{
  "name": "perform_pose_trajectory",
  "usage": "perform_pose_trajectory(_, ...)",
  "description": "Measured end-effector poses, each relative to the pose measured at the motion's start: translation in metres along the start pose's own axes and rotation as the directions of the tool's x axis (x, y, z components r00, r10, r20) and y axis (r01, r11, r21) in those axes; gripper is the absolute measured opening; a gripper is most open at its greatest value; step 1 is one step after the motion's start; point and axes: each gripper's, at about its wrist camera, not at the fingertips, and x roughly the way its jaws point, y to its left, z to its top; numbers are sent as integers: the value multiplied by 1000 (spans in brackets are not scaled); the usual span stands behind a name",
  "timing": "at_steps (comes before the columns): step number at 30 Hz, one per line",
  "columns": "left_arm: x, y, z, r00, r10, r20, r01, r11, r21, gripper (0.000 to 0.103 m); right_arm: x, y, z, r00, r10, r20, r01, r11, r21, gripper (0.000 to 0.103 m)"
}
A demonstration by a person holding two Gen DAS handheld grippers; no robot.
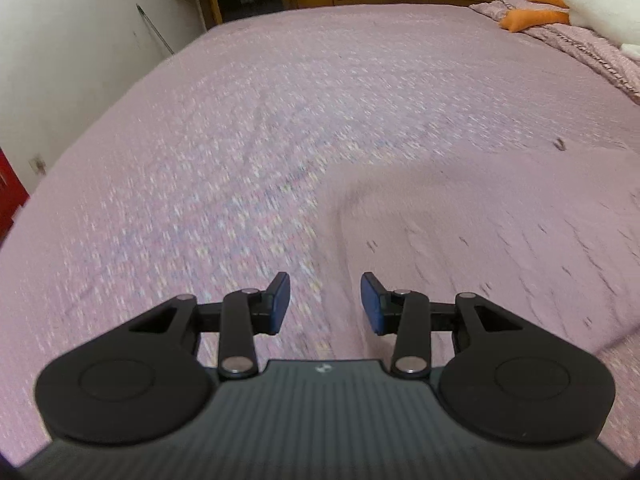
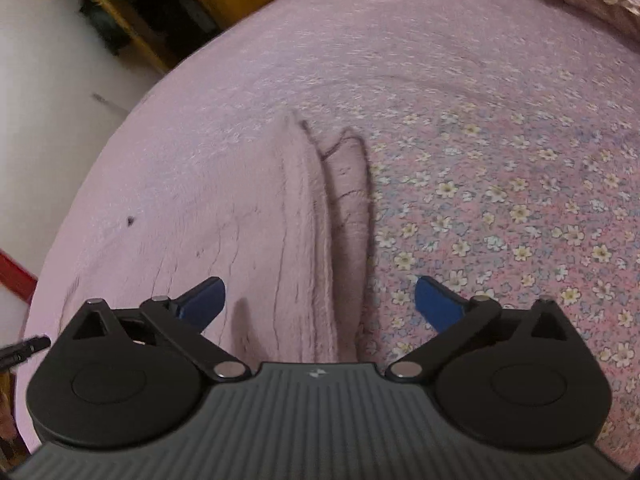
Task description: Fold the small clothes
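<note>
1. Left gripper (image 1: 325, 300) is partly spread with nothing between its blue pads, hovering over the bed (image 1: 240, 140).
2. Right gripper (image 2: 320, 300) is spread wide and empty.
3. The pink fleece garment (image 2: 280, 220) lies on the floral bedsheet (image 2: 500, 200), with a folded edge running under the right gripper.
4. A white plush goose (image 1: 592, 4) rests at the far corner.

A plain pink fleece garment (image 2: 296, 216) lies folded in layers, flat on the flowered bedsheet (image 2: 500, 200).
</note>
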Motion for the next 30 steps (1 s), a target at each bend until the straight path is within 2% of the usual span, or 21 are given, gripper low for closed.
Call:
perform_pose_trajectory(2, -5, -2, -7, 1000, -10, -14, 10, 1000, -11, 42, -1, 3, -3, 1000, -8, -10, 7, 1000, -16, 103)
perform_pose_trajectory(5, -10, -4, -17, 999, -20, -33, 19, 999, -26, 43, -3, 2, 0, 999, 1, -38, 1, 999, 40, 103)
perform_pose_trajectory(7, -11, -4, -22, 999, -24, -43, 22, 999, -41, 43, -3, -1, 3, 998, 44, -47, -39, 994, 102, 103)
perform_pose_trajectory(10, -12, -4, -29, 997, -36, -63, 32, 997, -70, 43, 2, -5, 2, 988, 149, -36, -141, 975, 173, 103)
perform_pose_trajectory(12, -13, -5, -31, 997, -38, -71, 32, 996, -82, 42, 5, -3, -2, 986, 164, -13, -159, 971, 180, 101)
perform_pose_trajectory(15, -16, -5, -32, 996, -39, -79, 32, 996, -87, 43, 10, 0, -5, 988, 149, 28, -152, 972, 177, 88)
perform_pose_trajectory(17, -19, -4, -31, 996, -41, -84, 34, 996, -88, 43, 9, 1, -5, 992, 120, 42, -126, 974, 188, 62)
perform_pose_trajectory(18, -20, -3, -31, 996, -42, -85, 35, 996, -88, 43, 9, 0, -4, 995, 94, 39, -100, 976, 194, 54)
perform_pose_trajectory(19, -21, -2, -31, 996, -42, -85, 34, 996, -86, 43, 9, -1, -3, 997, 73, 31, -78, 977, 198, 41)
perform_pose_trajectory(20, -23, 0, -31, 996, -39, -85, 32, 996, -84, 43, 11, -2, 0, 998, 65, 19, -68, 977, 204, 36)
perform_pose_trajectory(23, -25, 5, -30, 996, -31, -89, 24, 996, -85, 43, 6, -1, 8, 998, 68, -4, -66, 975, 214, 29)
perform_pose_trajectory(30, -31, 20, -30, 995, -45, -87, 36, 994, -106, 43, -15, 54, 31, 997, 79, 23, -80, 995, 53, 27)
